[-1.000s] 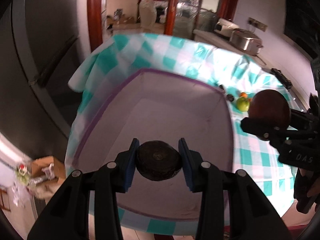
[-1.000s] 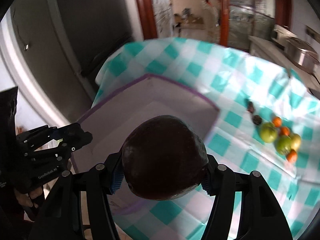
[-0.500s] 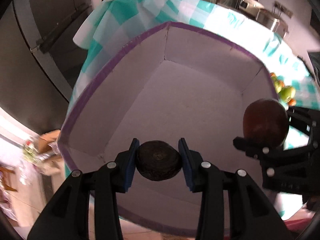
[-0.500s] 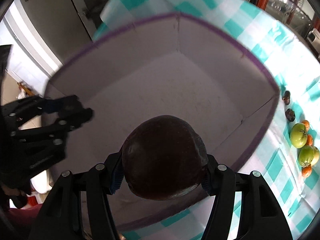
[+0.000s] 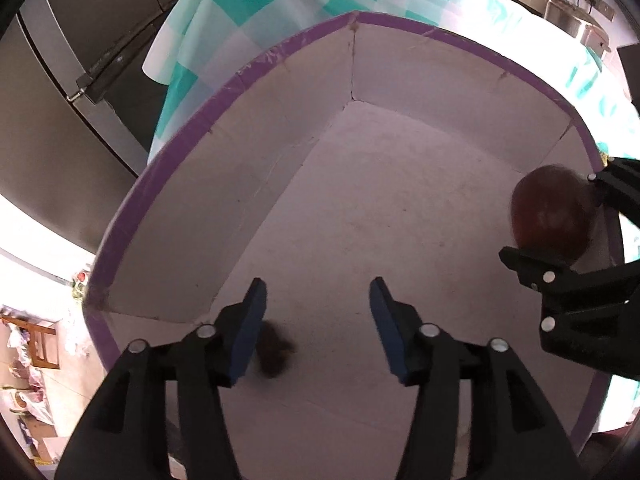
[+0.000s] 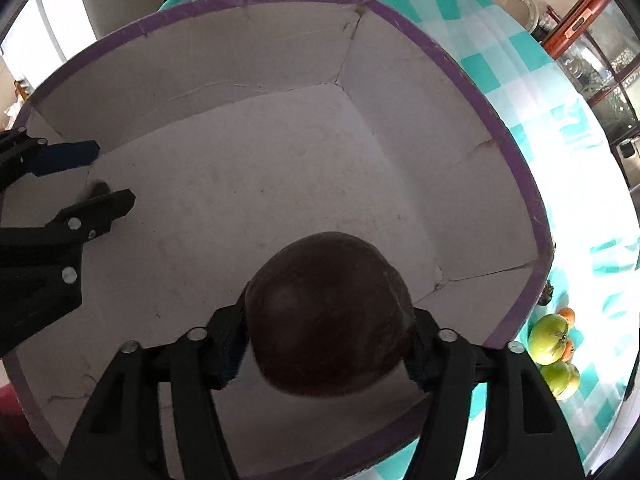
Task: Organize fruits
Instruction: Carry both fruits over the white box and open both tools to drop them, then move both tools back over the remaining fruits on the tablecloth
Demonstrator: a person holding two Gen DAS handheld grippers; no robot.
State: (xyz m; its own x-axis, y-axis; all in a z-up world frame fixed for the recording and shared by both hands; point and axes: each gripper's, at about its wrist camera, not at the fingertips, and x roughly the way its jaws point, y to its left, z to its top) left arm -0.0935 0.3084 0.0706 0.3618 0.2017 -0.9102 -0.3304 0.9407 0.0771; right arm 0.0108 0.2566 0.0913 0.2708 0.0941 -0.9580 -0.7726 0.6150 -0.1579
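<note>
A white cardboard box with a purple rim [image 5: 224,92] [image 6: 516,168] sits on the checked tablecloth. My left gripper [image 5: 316,320] is open over the box's near left corner; a small dark fruit [image 5: 274,354] lies blurred on the box floor just below its left finger, also seen in the right wrist view [image 6: 98,190]. My right gripper [image 6: 326,344] is shut on a large dark brown round fruit [image 6: 328,312] held above the box's right side; it also shows in the left wrist view [image 5: 550,216].
Green fruits [image 6: 548,340] and small orange fruits [image 6: 568,316] lie on the teal-and-white tablecloth [image 6: 580,128] right of the box. A grey refrigerator [image 5: 60,92] stands to the left. A kitchen counter with pots [image 5: 576,20] is at the back.
My left gripper has opened and let go of the small dark fruit, which has dropped onto the box floor. Both grippers have moved lower into the box.
</note>
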